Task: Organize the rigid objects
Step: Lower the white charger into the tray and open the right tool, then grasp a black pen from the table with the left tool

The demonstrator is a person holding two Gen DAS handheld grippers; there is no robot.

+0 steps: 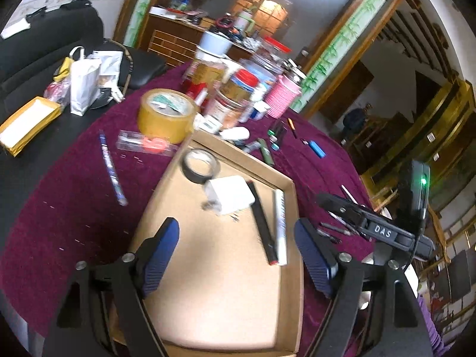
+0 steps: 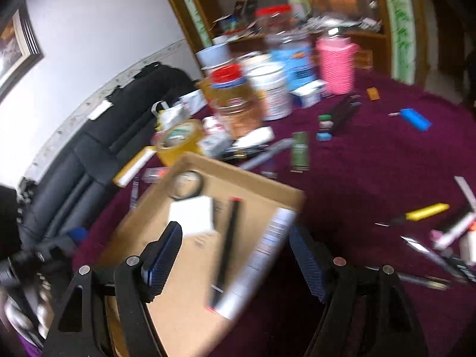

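The left gripper (image 1: 236,255) hangs spread and empty over the near half of the cardboard tray (image 1: 290,196); the right gripper (image 2: 235,255) is likewise agape and empty, over the tray's right rim. Inside the tray, toward that right rim, lie a black pen (image 1: 261,223) and a white marker (image 1: 280,226), long axes running near to far; beyond them sit a white adapter (image 1: 230,193) and a black tape ring (image 1: 200,165). Loose pens (image 2: 428,211) lie right of the tray, so the right gripper looks nearer them; beyond the tray's far-left corner stands a brown tape roll (image 1: 166,114).
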